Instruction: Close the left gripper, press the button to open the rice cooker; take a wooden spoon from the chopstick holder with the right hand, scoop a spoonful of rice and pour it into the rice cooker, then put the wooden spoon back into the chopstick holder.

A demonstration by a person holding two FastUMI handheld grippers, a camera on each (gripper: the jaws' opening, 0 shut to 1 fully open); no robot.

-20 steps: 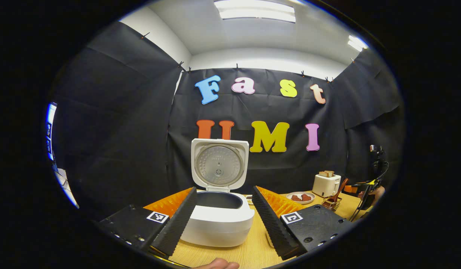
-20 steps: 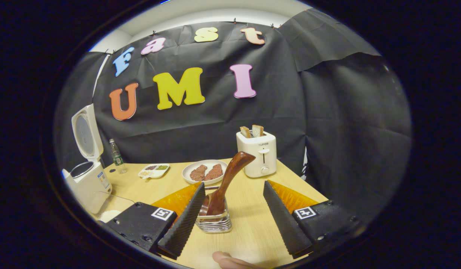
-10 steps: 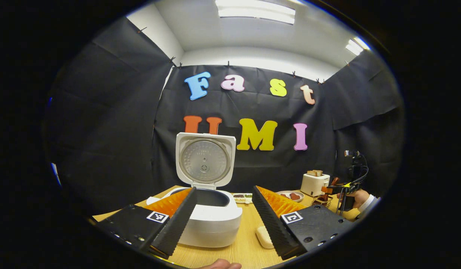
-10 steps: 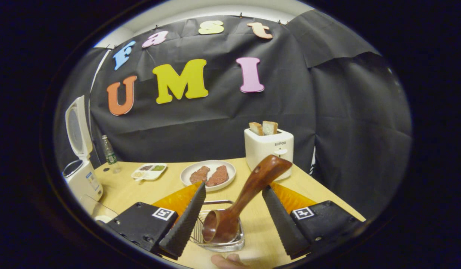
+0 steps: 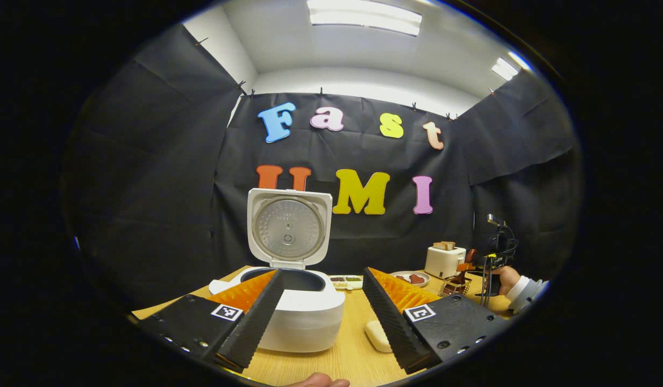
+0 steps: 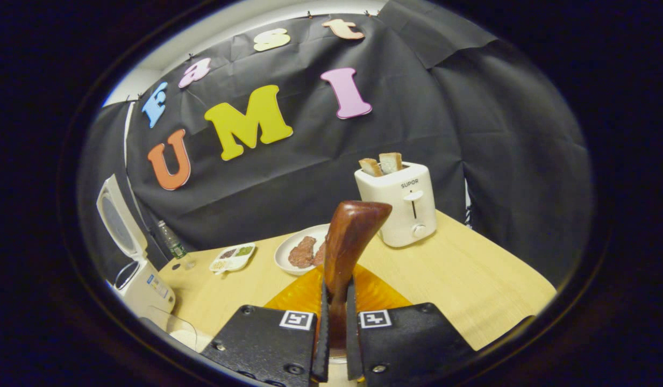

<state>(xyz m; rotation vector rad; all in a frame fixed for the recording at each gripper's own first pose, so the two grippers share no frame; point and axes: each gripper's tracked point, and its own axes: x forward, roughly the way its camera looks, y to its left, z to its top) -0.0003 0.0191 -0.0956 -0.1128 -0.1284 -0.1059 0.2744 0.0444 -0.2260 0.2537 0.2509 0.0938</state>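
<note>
The white rice cooker [image 5: 301,317] stands with its lid [image 5: 288,228] raised, just beyond my left gripper [image 5: 323,312], which is open with nothing between its fingers. In the right gripper view my right gripper [image 6: 335,328] is shut on the handle of the dark wooden spoon [image 6: 353,236], which rises upright from between the fingers. The spoon's bowl and the chopstick holder are hidden under the fingers there. From the left gripper view the wire chopstick holder [image 5: 452,287] sits far right, with the right gripper [image 5: 492,258] and a hand [image 5: 506,279] over it. The rice cooker [image 6: 132,269] is at the far left.
A white toaster [image 6: 401,201] with bread stands at the back right, with a plate of meat [image 6: 299,252], a small divided tray [image 6: 232,258] and a bottle [image 6: 175,247] along the back. A cream-coloured object [image 5: 377,336] lies near the cooker. A clear container [image 6: 175,330] sits by the cooker.
My right gripper has closed on the wooden spoon's handle, and the spoon now stands more upright. The left gripper has drifted slightly, staying open before the open cooker.
</note>
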